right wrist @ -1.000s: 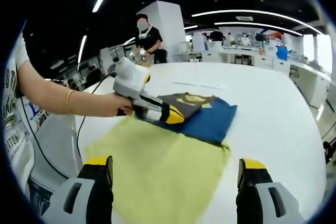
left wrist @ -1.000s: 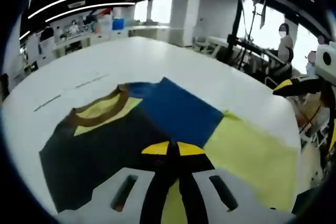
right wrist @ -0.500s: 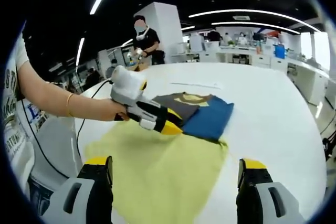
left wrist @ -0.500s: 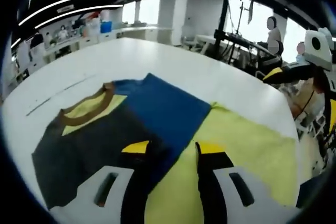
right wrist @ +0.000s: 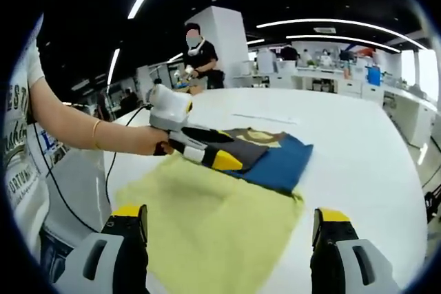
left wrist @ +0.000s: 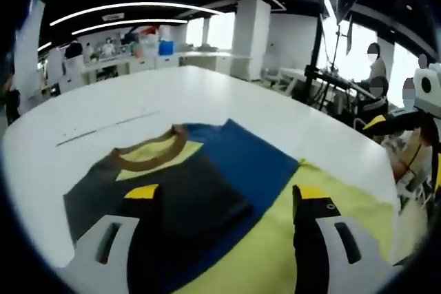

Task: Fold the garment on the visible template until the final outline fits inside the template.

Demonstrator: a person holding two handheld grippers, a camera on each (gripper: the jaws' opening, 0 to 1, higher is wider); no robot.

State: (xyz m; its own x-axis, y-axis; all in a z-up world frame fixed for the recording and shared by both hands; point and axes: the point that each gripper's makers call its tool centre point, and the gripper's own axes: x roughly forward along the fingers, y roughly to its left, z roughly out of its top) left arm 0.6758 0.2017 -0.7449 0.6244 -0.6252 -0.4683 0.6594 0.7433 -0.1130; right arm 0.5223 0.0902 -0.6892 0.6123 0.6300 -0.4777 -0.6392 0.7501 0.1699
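Garment [right wrist: 227, 204] lies flat on white table [right wrist: 358, 149], long axis running from the yellow lower half near the right gripper [right wrist: 231, 235] away to the collar end. Left gripper [left wrist: 227, 197] hangs over the folded dark panel [left wrist: 186, 194], nearer the collar [left wrist: 148, 156]; jaws spread wide, holding nothing. Right gripper likewise wide open and empty, low over the yellow hem. Fabric soft, thin knit, colour-blocked: charcoal, blue, pale yellow, ribbed brown collar. No template outline can be made out.
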